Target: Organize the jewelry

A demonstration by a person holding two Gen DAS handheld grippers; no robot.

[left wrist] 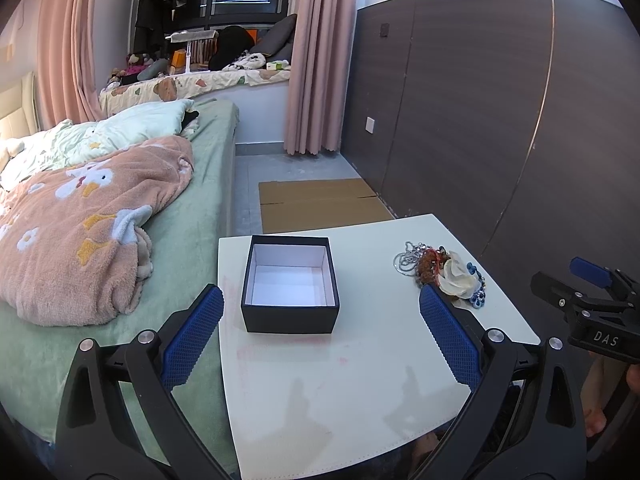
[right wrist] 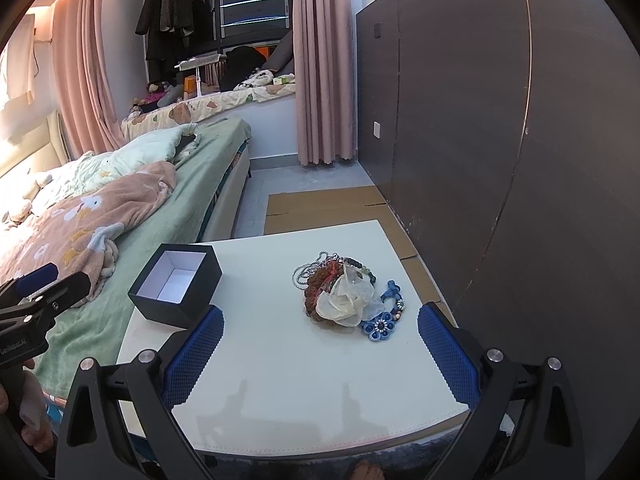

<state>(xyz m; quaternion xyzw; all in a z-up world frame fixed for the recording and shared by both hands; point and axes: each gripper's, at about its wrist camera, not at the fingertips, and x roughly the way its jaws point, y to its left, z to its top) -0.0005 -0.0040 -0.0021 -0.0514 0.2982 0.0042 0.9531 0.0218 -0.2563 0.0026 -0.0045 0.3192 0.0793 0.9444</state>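
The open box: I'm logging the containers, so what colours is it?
The box is black outside and white inside, seen best in the left wrist view.

Box (left wrist: 290, 286): black outside, white lining, square, open-topped, upright, nothing inside; stands on the white table (left wrist: 340, 380) toward its far left corner, close to the left edge. Jewelry pile (right wrist: 344, 294): one tangled heap toward the far right of the table, well apart from the box. Contents: silver chains (right wrist: 306, 270) at the far left of the heap; reddish-brown bead bracelet (right wrist: 320, 280) with red cord; dark bead strand (right wrist: 366, 270) at the far side; sheer cream fabric flower (right wrist: 346, 300) on top; blue flower piece (right wrist: 380, 325) at the near right, touching the tabletop.
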